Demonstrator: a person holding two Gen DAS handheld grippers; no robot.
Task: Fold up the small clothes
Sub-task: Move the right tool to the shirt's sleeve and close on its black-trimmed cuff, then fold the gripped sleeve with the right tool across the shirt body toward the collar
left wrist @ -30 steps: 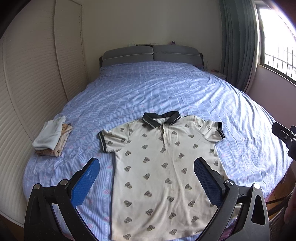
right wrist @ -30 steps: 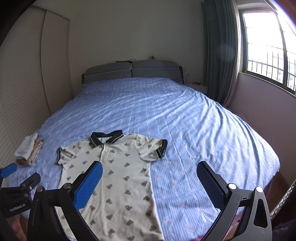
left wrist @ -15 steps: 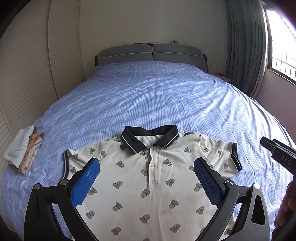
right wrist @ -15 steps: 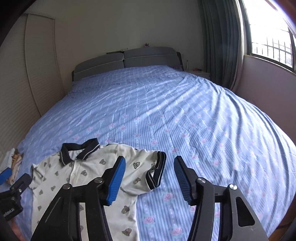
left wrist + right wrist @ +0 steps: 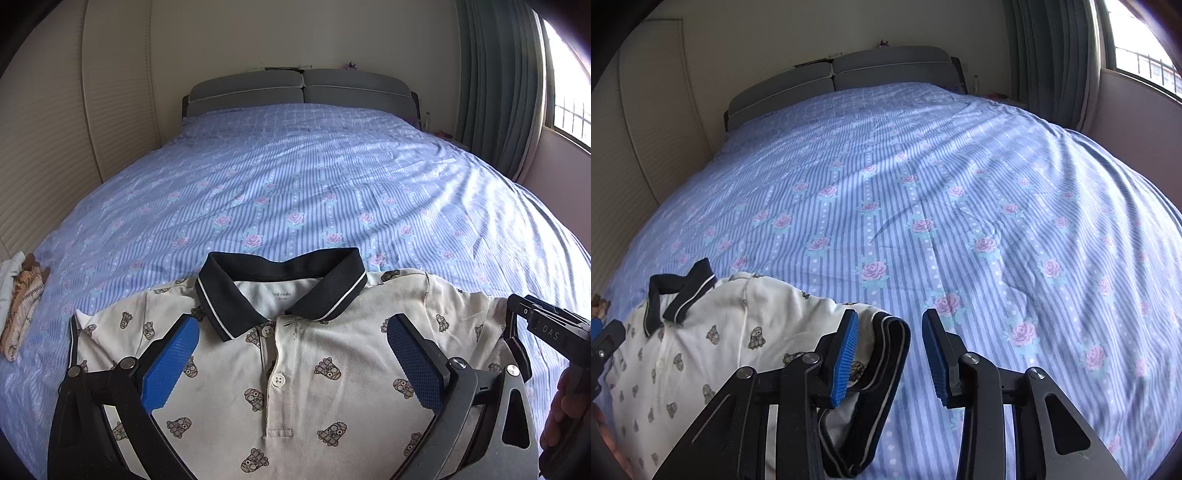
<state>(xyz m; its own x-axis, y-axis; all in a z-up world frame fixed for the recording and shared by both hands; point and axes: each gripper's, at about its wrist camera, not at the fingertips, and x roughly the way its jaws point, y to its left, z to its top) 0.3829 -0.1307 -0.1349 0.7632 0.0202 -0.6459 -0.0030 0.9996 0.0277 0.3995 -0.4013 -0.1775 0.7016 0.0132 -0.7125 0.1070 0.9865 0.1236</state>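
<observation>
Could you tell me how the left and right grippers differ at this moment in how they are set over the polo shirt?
The left gripper stands wide open over the polo shirt chest below the collar; the right gripper has just been closing and is much narrower. The left has only flat cloth under it; the right has the dark sleeve cuff between its jaws, not yet pinched. Both have blue pads.

The shirt (image 5: 332,369) is cream with little brown pictures and a dark collar (image 5: 280,280) with a thin white line. The bed sheet (image 5: 314,184) has blue stripes and pink roses. The gripper pads (image 5: 170,363) are bright blue.
</observation>
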